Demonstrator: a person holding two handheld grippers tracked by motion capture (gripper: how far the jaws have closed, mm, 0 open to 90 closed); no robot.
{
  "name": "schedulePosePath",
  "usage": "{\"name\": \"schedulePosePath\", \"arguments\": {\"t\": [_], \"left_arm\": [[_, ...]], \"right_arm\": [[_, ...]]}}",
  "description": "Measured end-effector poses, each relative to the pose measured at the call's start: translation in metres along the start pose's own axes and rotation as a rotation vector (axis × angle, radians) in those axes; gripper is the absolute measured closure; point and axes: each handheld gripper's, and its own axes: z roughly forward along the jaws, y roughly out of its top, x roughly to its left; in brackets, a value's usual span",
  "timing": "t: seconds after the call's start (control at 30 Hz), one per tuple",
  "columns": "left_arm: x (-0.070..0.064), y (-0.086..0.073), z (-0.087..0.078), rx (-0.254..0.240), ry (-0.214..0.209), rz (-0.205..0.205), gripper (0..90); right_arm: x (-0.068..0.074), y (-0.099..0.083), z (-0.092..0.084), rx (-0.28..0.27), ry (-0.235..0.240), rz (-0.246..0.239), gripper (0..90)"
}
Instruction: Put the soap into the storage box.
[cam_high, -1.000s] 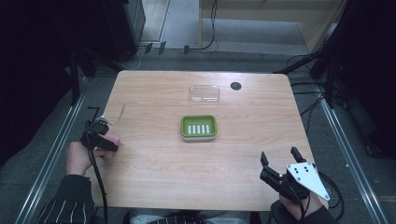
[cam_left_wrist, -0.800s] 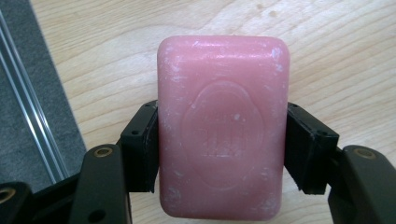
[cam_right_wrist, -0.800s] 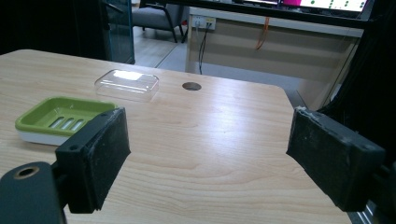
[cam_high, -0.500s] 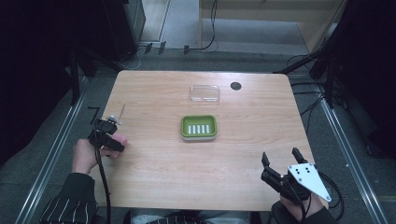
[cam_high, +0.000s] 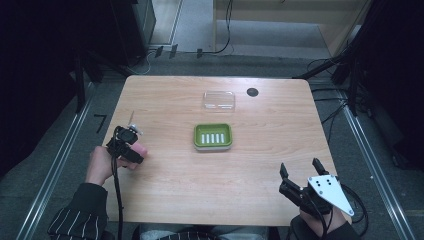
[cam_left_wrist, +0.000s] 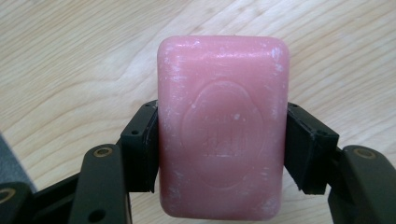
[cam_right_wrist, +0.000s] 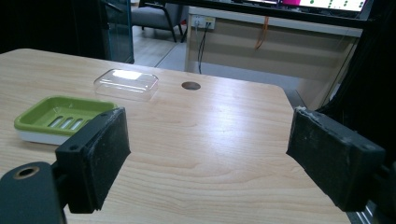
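Observation:
A pink bar of soap sits clamped between the two jaws of my left gripper, above the wood of the table. In the high view that left gripper is at the table's left side, with the pink soap just showing at its tip. A green soap dish with a slotted bottom stands at the table's middle, to the right of the soap. Behind it lies a clear plastic lid. My right gripper is open near the front right corner, holding nothing; its view shows the dish and lid.
A small dark round hole sits in the tabletop to the right of the clear lid. Cables trail from both grippers over the table's front edge. Dark stands and floor cables surround the table.
My left gripper has moved right and slightly toward the near side, further onto the table with the soap in it. The right gripper has stayed put.

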Motion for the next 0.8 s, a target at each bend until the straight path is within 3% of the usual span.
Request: {"name": "schedulePosePath", "arguments": {"t": [0.27,0.8], "left_arm": [[-0.011,0.012,0.001,0.004,-0.008,0.063,38.3],[-0.019,0.032,0.004,0.003,-0.016,0.125,38.3]], "right_arm": [[0.000,0.000,0.000,-0.001,0.000,0.002,12.7],[0.000,0.000,0.000,-0.001,0.001,-0.001,12.7]]}}
